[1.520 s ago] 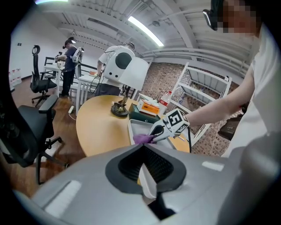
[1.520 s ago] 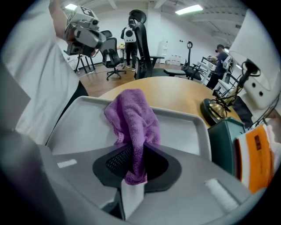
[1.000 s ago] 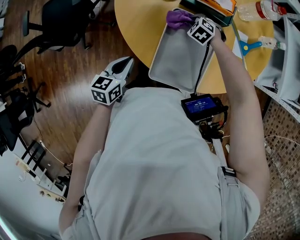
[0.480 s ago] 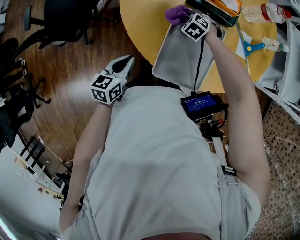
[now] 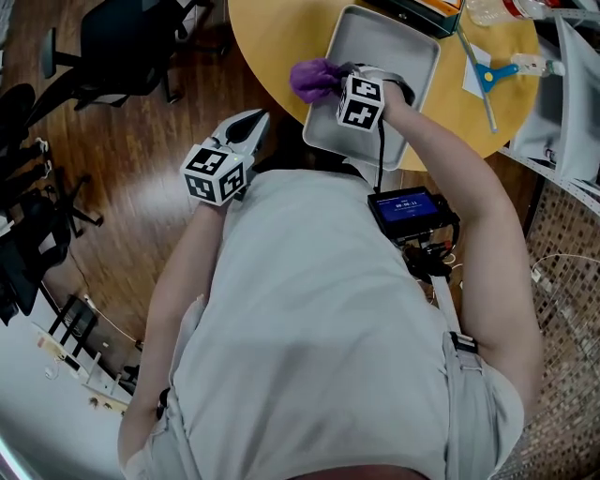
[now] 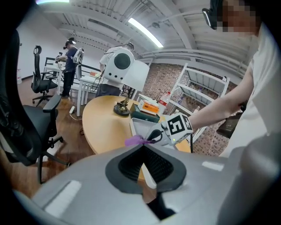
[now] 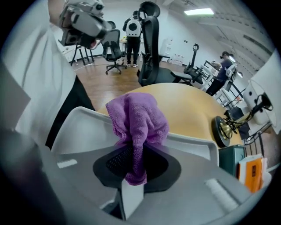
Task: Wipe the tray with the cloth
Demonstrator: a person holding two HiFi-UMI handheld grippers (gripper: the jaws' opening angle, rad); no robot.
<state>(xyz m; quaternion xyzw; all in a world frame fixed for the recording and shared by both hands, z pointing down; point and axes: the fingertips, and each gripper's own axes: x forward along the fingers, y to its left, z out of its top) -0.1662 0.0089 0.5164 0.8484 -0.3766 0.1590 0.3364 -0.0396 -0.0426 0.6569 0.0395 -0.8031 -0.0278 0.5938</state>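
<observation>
A grey tray (image 5: pixel 398 52) lies on the round yellow table (image 5: pixel 272 37). My right gripper (image 5: pixel 328 82) is shut on a purple cloth (image 5: pixel 312 79), which sits at the tray's near left rim. In the right gripper view the cloth (image 7: pixel 137 117) bunches out of the jaws against the tray's rim (image 7: pixel 83 125). My left gripper (image 5: pixel 253 120) hangs over the wood floor beside the table, shut with nothing in it. From the left gripper view (image 6: pixel 142 148) I see the cloth (image 6: pixel 133 141) and the right gripper (image 6: pixel 154 136) at the tray (image 6: pixel 139 126).
A green box with an orange pack (image 5: pixel 424 11), a bottle (image 5: pixel 497 9) and a blue-handled tool (image 5: pixel 487 70) lie beyond the tray. A brass object (image 7: pixel 225 127) stands on the table. Office chairs (image 5: pixel 122 42) are on the floor at left, white shelving (image 5: pixel 574 84) at right.
My right gripper has carried the cloth from the tray's far corner along its left side to the near left rim. The left gripper has stayed put.
</observation>
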